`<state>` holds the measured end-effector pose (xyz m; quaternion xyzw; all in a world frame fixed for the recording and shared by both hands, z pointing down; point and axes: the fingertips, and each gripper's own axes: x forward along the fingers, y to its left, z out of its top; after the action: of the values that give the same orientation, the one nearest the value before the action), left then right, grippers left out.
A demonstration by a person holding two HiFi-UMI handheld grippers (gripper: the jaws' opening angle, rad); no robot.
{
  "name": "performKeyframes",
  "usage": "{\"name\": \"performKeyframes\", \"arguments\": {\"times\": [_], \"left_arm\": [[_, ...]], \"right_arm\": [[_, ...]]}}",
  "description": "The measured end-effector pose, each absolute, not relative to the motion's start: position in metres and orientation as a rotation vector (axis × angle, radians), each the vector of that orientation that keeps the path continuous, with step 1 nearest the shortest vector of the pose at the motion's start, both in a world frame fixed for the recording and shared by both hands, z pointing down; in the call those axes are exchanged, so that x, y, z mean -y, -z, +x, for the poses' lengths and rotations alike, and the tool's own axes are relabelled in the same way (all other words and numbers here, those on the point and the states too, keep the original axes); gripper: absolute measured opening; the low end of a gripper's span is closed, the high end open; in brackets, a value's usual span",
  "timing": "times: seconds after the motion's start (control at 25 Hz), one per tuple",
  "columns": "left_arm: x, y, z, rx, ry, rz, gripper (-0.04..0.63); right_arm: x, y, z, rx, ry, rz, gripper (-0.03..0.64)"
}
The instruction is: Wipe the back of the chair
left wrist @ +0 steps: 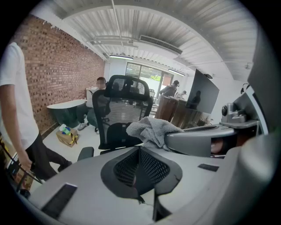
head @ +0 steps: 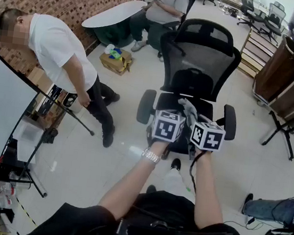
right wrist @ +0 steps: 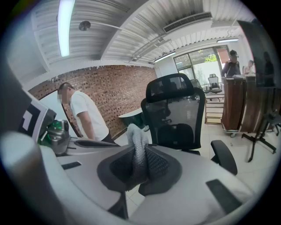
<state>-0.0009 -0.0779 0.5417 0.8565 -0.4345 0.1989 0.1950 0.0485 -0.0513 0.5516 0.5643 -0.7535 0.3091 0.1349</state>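
1. Right gripper (right wrist: 140, 166): jaws pinched on a grey cloth (right wrist: 138, 139). The cloth's loose end sticks up out of the jaws.
2. Left gripper (left wrist: 139, 169): jaws pressed together with nothing between them. The cloth seen at its right belongs to the other gripper.
3. Both grippers are held close side by side, low in front of the person, above the front of the seat (head: 183, 104).
4. Chair (head: 200, 62): black office chair on the white floor, straight ahead, with its seat turned toward the person. The mesh backrest (right wrist: 176, 110) stands upright beyond the seat, with the headrest on top.
5. Key relation: the backrest lies forward of and above the cloth, apart from it, with no contact yet. Its long axis runs up and down (so strokes would likely run top to bottom).
6. The right gripper has the cloth, so the reach looks like its job. The left gripper is free, maybe to steady the chair.
7. Wiping not begun, by my read.
8. A person in a white shirt (head: 59, 49) stands well off to the left.
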Motion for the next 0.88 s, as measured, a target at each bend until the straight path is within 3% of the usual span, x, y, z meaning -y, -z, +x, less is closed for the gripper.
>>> {"name": "performKeyframes", "arguments": {"times": [0.4, 0.88], "left_arm": [[0.201, -0.51, 0.052, 1.337, -0.441, 2.401, 0.015], [0.271, -0.497, 0.023, 1.486, -0.465, 2.331, 0.015]], "right_arm": [[0.184, -0.547, 0.135, 2.227, -0.877, 1.624, 0.043], [0.334, -0.486, 0.087, 2.337, -0.684, 1.549, 0.043]]}}
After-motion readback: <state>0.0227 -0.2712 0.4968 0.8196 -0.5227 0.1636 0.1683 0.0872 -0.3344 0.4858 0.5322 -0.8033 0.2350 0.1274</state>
